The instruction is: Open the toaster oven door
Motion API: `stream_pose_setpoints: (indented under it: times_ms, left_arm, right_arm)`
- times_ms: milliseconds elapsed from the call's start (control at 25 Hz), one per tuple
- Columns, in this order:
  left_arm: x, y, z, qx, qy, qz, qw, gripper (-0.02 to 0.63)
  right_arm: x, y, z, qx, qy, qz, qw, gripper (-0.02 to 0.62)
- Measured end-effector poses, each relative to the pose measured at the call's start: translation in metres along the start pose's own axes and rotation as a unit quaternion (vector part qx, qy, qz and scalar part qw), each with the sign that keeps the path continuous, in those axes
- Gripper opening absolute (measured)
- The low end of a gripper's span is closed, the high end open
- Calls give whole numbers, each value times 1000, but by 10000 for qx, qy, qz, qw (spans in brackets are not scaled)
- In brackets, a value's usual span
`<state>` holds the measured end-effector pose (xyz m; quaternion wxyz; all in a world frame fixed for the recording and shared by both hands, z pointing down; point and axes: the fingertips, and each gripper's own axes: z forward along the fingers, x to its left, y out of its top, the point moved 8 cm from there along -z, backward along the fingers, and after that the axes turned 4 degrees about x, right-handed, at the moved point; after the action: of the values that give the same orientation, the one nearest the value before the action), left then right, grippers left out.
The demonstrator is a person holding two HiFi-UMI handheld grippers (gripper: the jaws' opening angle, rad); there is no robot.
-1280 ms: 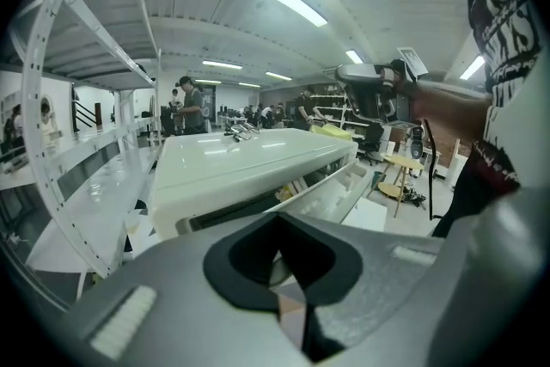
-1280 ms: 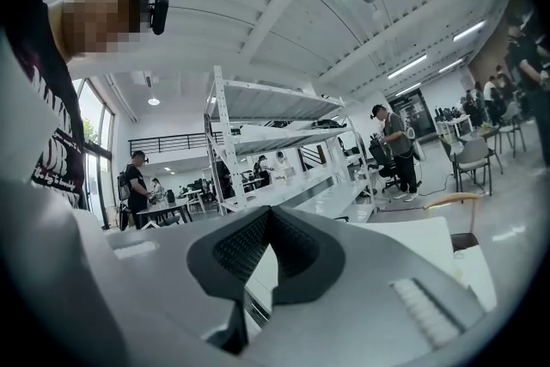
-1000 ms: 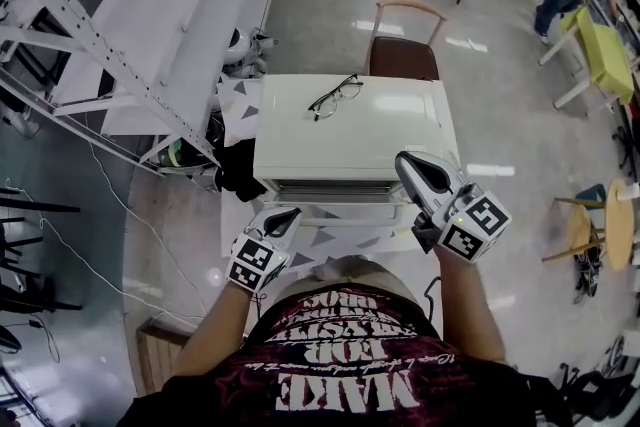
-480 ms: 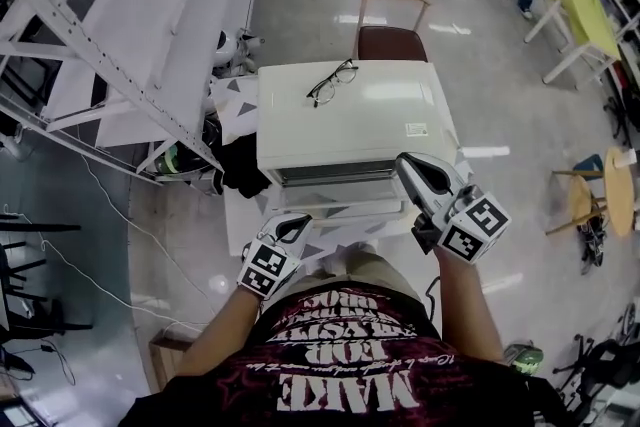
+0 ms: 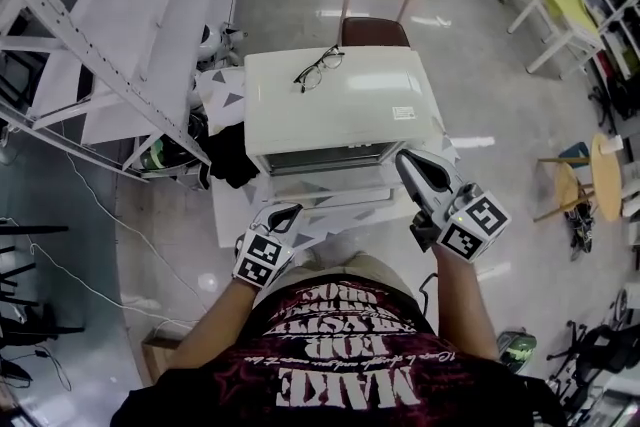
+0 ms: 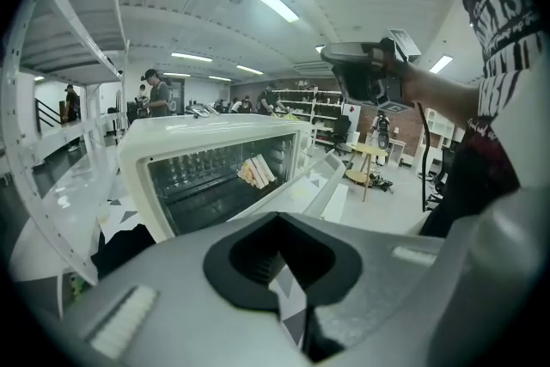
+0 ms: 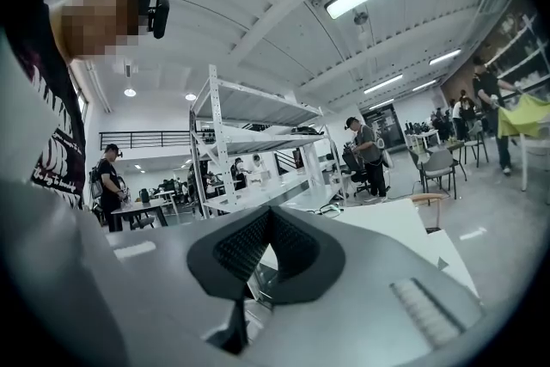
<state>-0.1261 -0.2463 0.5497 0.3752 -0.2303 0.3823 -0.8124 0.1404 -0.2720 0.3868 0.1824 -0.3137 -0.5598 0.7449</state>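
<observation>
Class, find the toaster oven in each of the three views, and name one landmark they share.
Head view: toaster oven upper centre, seen from above.
Left gripper view: toaster oven left of centre, door open.
Right gripper view: toaster oven's white top, right of centre.
Shared landmark: white metal rack beside it.

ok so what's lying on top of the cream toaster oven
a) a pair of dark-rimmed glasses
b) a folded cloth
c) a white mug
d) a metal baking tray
a: the head view shows a pair of dark-rimmed glasses lying on the flat top of the cream toaster oven, toward its far left corner.
</observation>
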Motion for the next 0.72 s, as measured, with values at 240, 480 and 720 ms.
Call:
stream_pose_setpoints:
  times_ms: [240,480,720]
  left_arm:
    - [-2,-2,2,-57,254,-157,9995,0]
    - [-9,-1,2,110,471,-388,9981,0]
    - [-20,-14,5,20,760,-516,9958,0]
  right_arm:
    - [-7,3,-19,-101,107,-10,9999,26]
    - [-11,-6,-52,-87,234,77,9997,26]
    - [-24,-16,-84,-33,250,249,9994,26]
